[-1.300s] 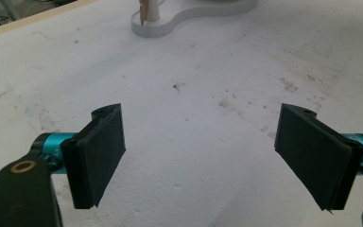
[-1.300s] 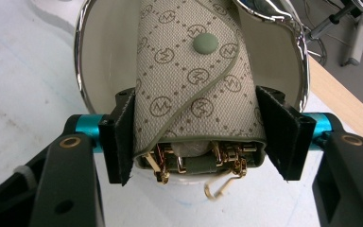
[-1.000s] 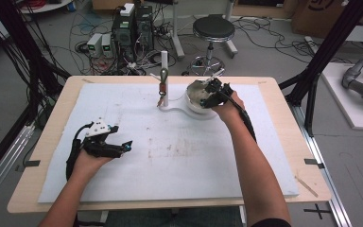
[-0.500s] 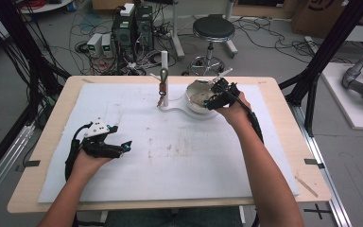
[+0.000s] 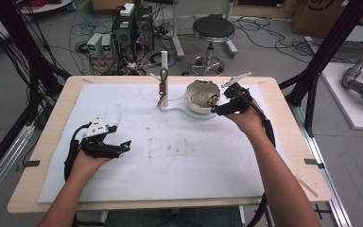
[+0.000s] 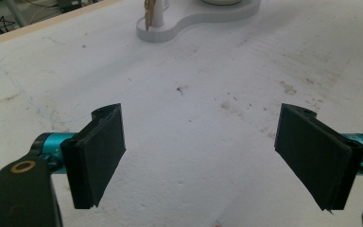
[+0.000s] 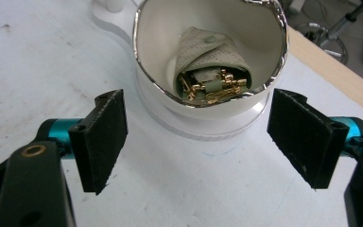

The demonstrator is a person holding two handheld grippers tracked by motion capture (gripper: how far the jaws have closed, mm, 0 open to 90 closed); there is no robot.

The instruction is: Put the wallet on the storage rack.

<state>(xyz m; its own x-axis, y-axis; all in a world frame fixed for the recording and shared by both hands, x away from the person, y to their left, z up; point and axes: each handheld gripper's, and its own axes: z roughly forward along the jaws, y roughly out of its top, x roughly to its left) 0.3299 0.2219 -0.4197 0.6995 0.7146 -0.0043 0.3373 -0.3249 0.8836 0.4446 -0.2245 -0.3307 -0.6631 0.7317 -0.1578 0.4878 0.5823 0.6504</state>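
Seemingly, step: reaching into the bowl (image 7: 208, 56)
Right gripper (image 7: 196, 137): jaws apart, empty, just before its rim
Left gripper (image 6: 203, 156): jaws apart, idle
Next: lower onto the gold chain (image 7: 212, 87)

No legible writing is showing anywhere.

The cardboard box (image 5: 319, 14) at the far right of the floor is carrying a dark printed mark, but it is too blurred and cropped to read. The grey boxes (image 5: 100, 45) on the floor beyond the surface are showing small green spots, with no readable labels, and the white sheet (image 5: 179, 156) on the surface is bearing only stains and faint lines, no lettering.
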